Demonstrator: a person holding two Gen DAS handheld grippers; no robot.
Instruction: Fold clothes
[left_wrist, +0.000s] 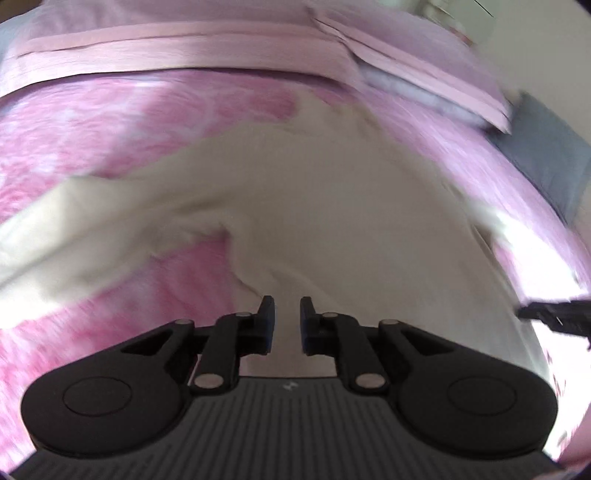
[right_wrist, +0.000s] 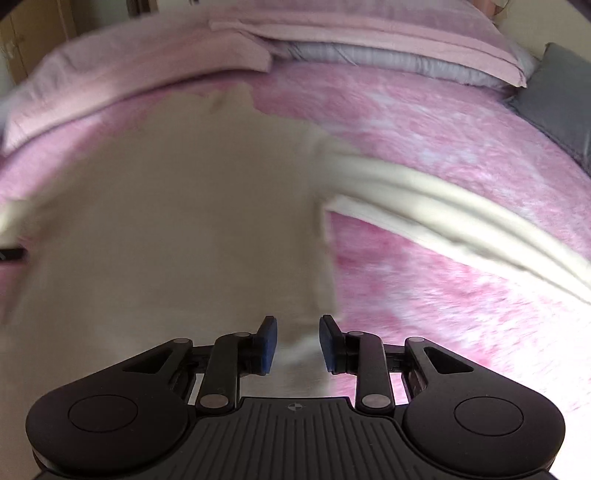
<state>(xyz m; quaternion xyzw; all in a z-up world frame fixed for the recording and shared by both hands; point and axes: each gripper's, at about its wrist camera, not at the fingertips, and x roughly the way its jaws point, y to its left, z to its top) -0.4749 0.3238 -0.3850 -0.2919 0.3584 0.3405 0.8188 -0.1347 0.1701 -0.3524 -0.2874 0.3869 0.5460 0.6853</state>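
Note:
A cream long-sleeved top (left_wrist: 332, 203) lies spread flat on a fluffy pink blanket (left_wrist: 110, 129). Its left sleeve (left_wrist: 74, 221) stretches out to the left. My left gripper (left_wrist: 287, 306) hovers over the lower left part of the body, open by a narrow gap with nothing held. In the right wrist view the top (right_wrist: 184, 221) fills the left half, and its right sleeve (right_wrist: 461, 206) runs off to the right in bunched folds. My right gripper (right_wrist: 297, 328) is open above the top's right side edge, where cloth shows between the pads. Both views are motion-blurred.
Pale pink pillows (left_wrist: 184, 40) (right_wrist: 369, 29) lie along the far side of the bed. A grey cushion (left_wrist: 546, 155) (right_wrist: 554, 96) sits at the right. The other gripper's dark tip shows at the edges (left_wrist: 554, 314) (right_wrist: 11, 254). Pink blanket (right_wrist: 443, 277) surrounds the top.

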